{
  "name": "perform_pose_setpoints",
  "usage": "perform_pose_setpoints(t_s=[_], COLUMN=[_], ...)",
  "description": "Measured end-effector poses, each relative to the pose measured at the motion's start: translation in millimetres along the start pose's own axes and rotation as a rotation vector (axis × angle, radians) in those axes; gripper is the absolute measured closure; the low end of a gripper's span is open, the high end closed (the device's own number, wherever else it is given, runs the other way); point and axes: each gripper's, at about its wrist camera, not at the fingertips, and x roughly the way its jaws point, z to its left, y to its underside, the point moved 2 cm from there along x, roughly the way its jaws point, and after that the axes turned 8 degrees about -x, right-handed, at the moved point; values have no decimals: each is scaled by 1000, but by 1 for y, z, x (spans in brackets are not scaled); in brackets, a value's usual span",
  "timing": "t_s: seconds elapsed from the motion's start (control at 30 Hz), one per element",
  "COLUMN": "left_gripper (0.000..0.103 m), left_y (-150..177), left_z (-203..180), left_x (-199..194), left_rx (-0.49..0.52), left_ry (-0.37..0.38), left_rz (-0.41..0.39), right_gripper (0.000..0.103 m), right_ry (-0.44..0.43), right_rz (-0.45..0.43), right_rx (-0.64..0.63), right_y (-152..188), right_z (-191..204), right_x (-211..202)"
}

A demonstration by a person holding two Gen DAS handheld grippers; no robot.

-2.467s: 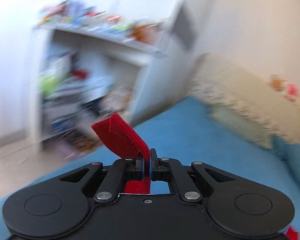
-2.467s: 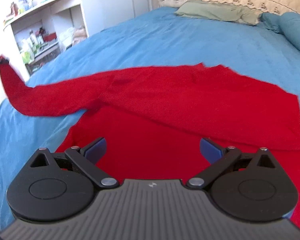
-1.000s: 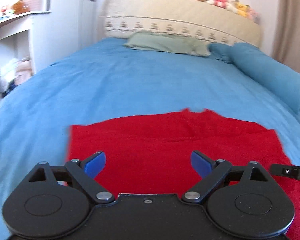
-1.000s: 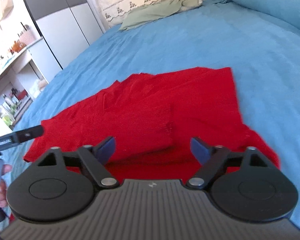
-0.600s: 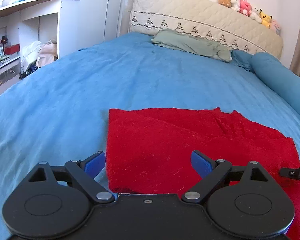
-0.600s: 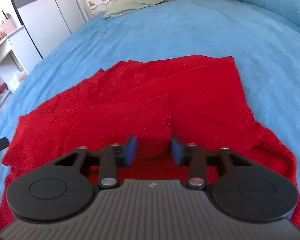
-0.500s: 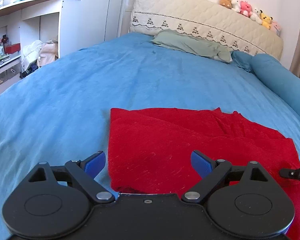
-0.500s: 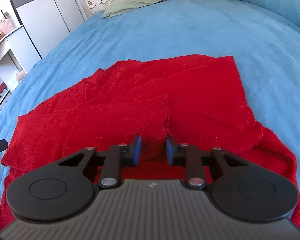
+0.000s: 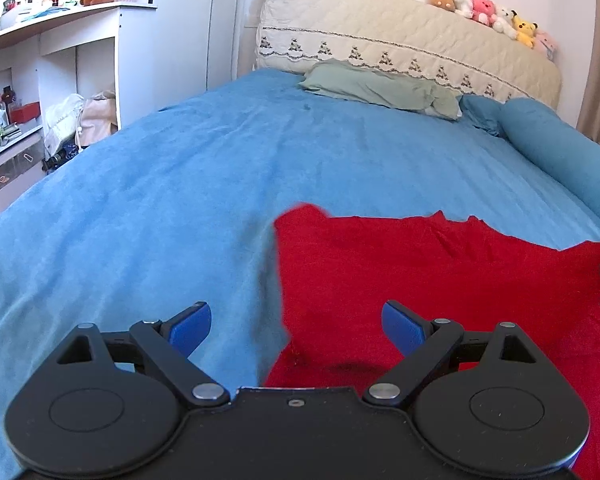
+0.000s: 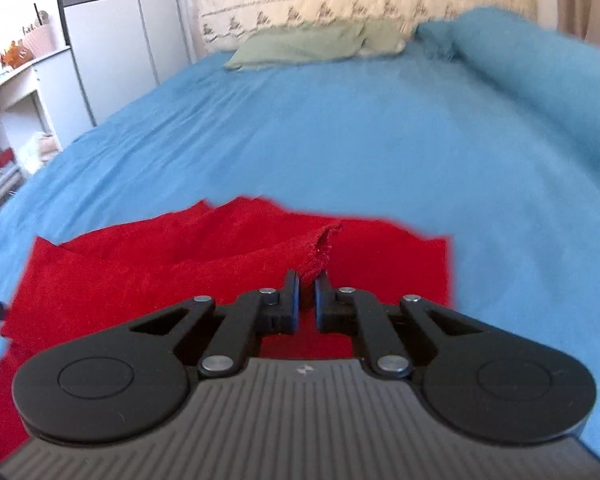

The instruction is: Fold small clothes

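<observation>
While your right gripper (image 10: 307,280) pinches a raised cuff of the red top (image 10: 148,268), jaws nearly together, your left gripper (image 9: 296,322) gapes wide over its left edge, holding nothing. Beyond, the top lies on the blue bed (image 9: 148,208).

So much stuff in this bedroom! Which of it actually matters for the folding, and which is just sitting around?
Part of the job:
- red knitted garment spread on the blue bedspread
- right hand-held gripper, shut on the garment's ribbed cuff
- left hand-held gripper, open at the garment's edge

Just lying about:
- green pillow
- row of plush toys on the cream headboard
- white shelf unit
</observation>
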Motion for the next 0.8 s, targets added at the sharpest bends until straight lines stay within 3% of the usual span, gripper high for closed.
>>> perform_pose_setpoints(t_s=[0.23, 0.33, 0.43, 0.57, 0.67, 0.7, 0.73, 0.77, 0.8], left_gripper=[8, 8, 8, 8, 8, 8, 8, 8, 8], left_y=[0, 1, 4, 7, 4, 1, -1, -4, -6], left_z=[-5, -6, -5, -2, -11, -16, -22, -29, -35], left_x=[6, 7, 13, 15, 12, 11, 11, 12, 14], left_rx=[28, 42, 47, 30, 53, 69, 84, 99, 112], left_ry=[-1, 5, -3, -2, 37, 58, 79, 111, 138], left_rz=[18, 19, 38, 50, 47, 38, 30, 26, 28], right_gripper=[81, 81, 81, 80, 76, 71, 49, 34, 7], right_ry=[83, 86, 115, 148, 123, 126, 123, 115, 106], right_rz=[61, 5, -13, 77, 107, 102, 90, 70, 34], right_rx=[-8, 37, -26, -21, -11, -21, -25, -22, -18], right_y=[31, 28, 23, 35, 46, 47, 46, 45, 43], right_z=[-33, -39, -36, -40, -40, -38, -35, -34, -31], right_x=[14, 3, 0, 20, 26, 25, 21, 17, 10])
